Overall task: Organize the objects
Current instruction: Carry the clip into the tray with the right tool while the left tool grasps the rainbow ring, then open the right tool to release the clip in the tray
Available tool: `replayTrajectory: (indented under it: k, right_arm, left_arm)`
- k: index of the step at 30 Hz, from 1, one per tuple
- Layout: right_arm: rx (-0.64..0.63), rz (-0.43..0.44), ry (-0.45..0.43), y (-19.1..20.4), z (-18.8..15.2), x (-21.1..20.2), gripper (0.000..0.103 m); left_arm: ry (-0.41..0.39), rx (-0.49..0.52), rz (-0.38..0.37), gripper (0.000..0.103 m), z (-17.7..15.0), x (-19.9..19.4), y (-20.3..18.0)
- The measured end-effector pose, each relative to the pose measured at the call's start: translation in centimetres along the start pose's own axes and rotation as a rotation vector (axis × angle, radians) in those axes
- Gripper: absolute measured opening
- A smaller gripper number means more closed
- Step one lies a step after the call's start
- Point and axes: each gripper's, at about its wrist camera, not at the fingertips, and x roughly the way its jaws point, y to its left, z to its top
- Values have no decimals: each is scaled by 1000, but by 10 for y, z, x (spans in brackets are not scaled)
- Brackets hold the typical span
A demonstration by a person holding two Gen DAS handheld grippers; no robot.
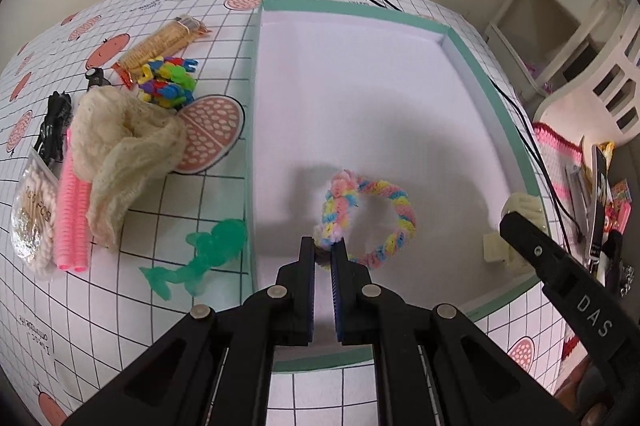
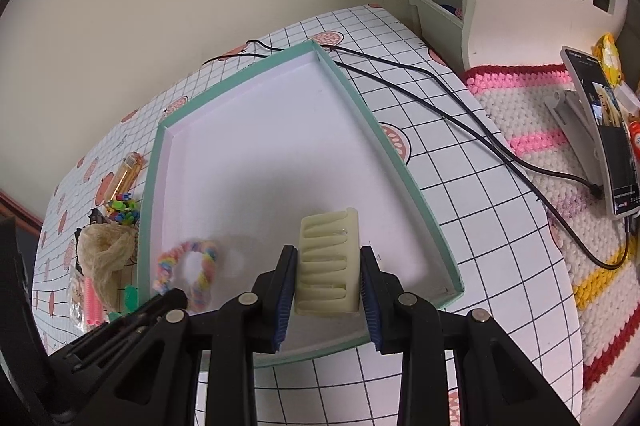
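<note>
A shallow white tray with a teal rim (image 1: 472,42) (image 2: 400,166) lies on the checked tablecloth. My left gripper (image 1: 324,252) is shut on one end of a pastel fuzzy hair ring (image 1: 400,210) (image 2: 204,262), low over the tray's near left part. My right gripper (image 2: 328,266) is shut on a cream hair claw clip (image 2: 326,262) (image 1: 516,206) near the tray's near right corner. In the left wrist view, only one finger (image 1: 532,246) of the right gripper shows. Whether the clip touches the tray floor I cannot tell.
Left of the tray lie a cream lace cloth (image 1: 124,146), pink hair rollers (image 1: 70,214), a bag of cotton swabs (image 1: 32,214), a green rubbery toy (image 1: 200,258), coloured plastic pieces (image 1: 168,78) and a biscuit packet (image 1: 160,42). Black cables (image 2: 460,122), a crochet mat (image 2: 560,154) and a phone (image 2: 608,130) are on the right.
</note>
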Motion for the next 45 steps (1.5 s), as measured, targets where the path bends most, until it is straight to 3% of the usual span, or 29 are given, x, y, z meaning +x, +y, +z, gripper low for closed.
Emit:
replayTrajectory:
  k: [9,13,19,26,35,37,45]
  right_arm:
    - [2,-11,-9,-1,-1,-1,33]
    - [-8,-15,-22,1,-2,-4,38]
    - [-15,-22,-35,1,-2,-7,43]
    - [-23,-23,-66,1,-2,-13,45]
    - [-64,-29,-142,10,-2,-31,45]
    - [-79,-35,-140,13,-3,-31,45]
    - [-114,-49,-133,20,-6,-29,45]
  left_arm:
    - [8,-11,-38,12,-1,-4,1]
    - [-10,-32,-58,32,1,-10,7]
    - [-35,-62,-78,39,5,-19,17]
    - [-58,-84,-102,40,12,-29,26]
    - [-154,-61,-51,42,8,-55,35]
    - [-158,-83,-43,47,10,-57,41]
    - [-142,-149,-1,47,12,-58,59]
